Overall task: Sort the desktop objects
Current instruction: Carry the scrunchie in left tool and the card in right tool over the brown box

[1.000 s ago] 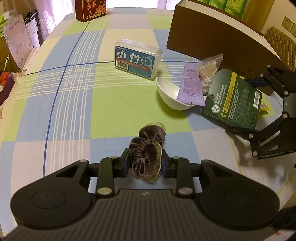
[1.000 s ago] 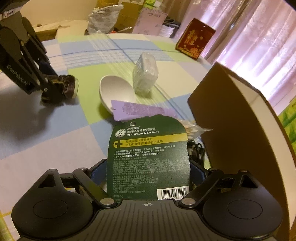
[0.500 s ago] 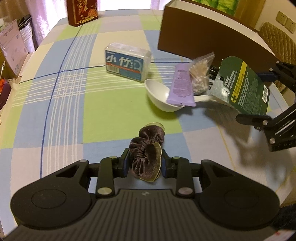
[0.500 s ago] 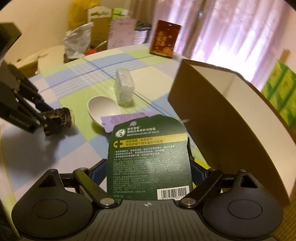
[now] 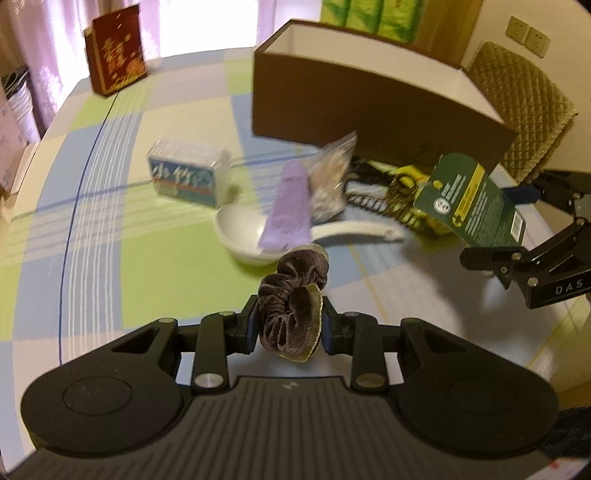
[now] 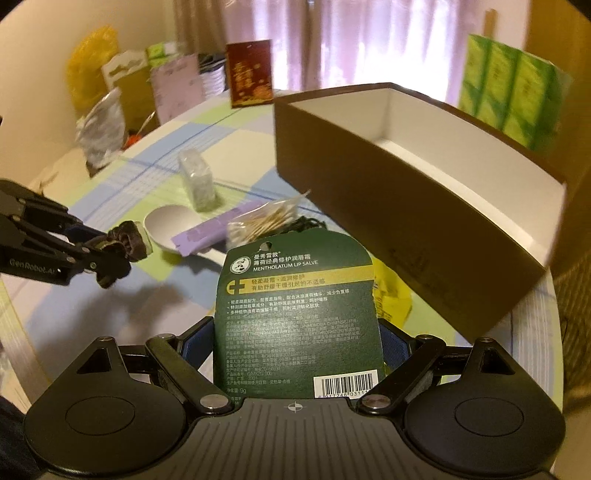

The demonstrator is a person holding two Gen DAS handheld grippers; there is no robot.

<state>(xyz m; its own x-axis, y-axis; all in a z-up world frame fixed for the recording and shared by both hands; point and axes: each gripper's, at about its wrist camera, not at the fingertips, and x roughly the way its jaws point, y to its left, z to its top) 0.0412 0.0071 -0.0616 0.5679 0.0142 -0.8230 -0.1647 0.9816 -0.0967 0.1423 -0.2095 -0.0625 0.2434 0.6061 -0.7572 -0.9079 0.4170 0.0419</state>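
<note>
Above tablecloth [image 5: 155, 280], scrunchie [image 5: 291, 317] between tool [image 5: 290, 326] pads

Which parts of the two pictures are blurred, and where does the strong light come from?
Left wrist view: table items such as the white spoon are smeared, while the scrunchie is sharp. Right wrist view: the lip salve card is sharp; glare comes through the curtains.

This is a room in a home, most likely a dining or living area. A round worktop [image 5: 110, 229] wears a checked cloth of green, blue and cream, pale pink curtains [image 6: 332, 40] hang over a bright window, and a quilted chair back [image 5: 524, 110] stands beside wall sockets [image 5: 528, 31]. Household clutter lines the edge: green tissue packs [image 6: 509, 81], a red gift box [image 6: 249, 74], stacked bags and cartons [image 6: 122, 85].
</note>
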